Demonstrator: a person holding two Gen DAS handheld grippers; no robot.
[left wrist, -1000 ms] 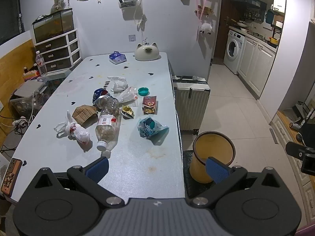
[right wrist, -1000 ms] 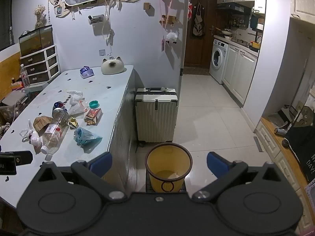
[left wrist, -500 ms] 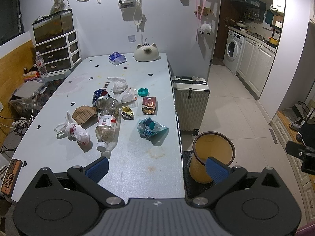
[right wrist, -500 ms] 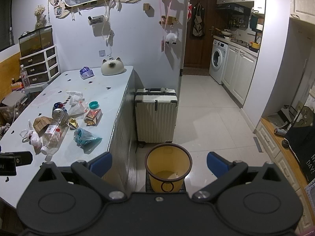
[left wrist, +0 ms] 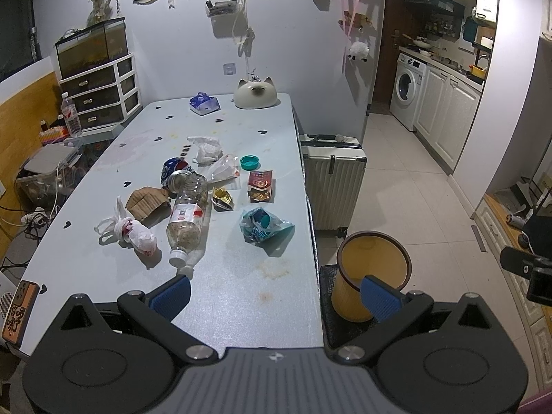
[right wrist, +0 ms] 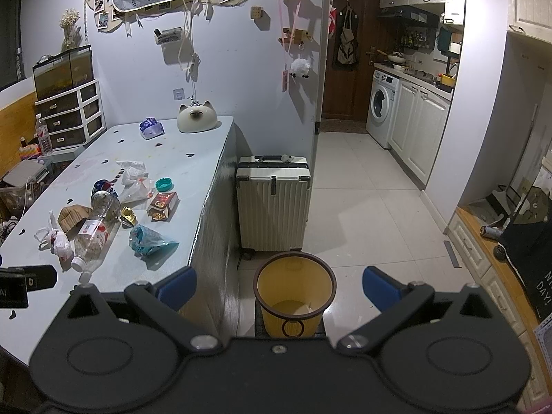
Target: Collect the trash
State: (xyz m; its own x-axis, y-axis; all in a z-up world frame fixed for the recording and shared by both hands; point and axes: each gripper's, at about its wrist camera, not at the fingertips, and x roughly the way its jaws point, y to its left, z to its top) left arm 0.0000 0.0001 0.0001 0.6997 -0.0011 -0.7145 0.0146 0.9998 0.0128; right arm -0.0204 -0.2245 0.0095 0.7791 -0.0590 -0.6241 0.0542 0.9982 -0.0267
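Note:
Trash lies scattered on the pale blue table (left wrist: 241, 296): a clear plastic bottle (left wrist: 188, 215) on its side, a teal plastic bag (left wrist: 262, 224), a knotted white bag (left wrist: 132, 234), torn cardboard (left wrist: 148, 201), a gold wrapper (left wrist: 222, 201), a red snack packet (left wrist: 261, 184), a teal lid (left wrist: 249, 162) and crumpled tissue (left wrist: 207, 148). A yellow bin (right wrist: 295, 295) stands on the floor beside the table. My left gripper (left wrist: 274, 296) is open and empty above the table's near end. My right gripper (right wrist: 279, 284) is open and empty above the bin.
A white suitcase (right wrist: 274, 203) stands against the table's side behind the bin. A cat-shaped ceramic (left wrist: 254, 94) and a tissue pack (left wrist: 204, 103) sit at the table's far end. A phone (left wrist: 19, 308) lies at the near left corner. Tiled floor extends right toward kitchen cabinets.

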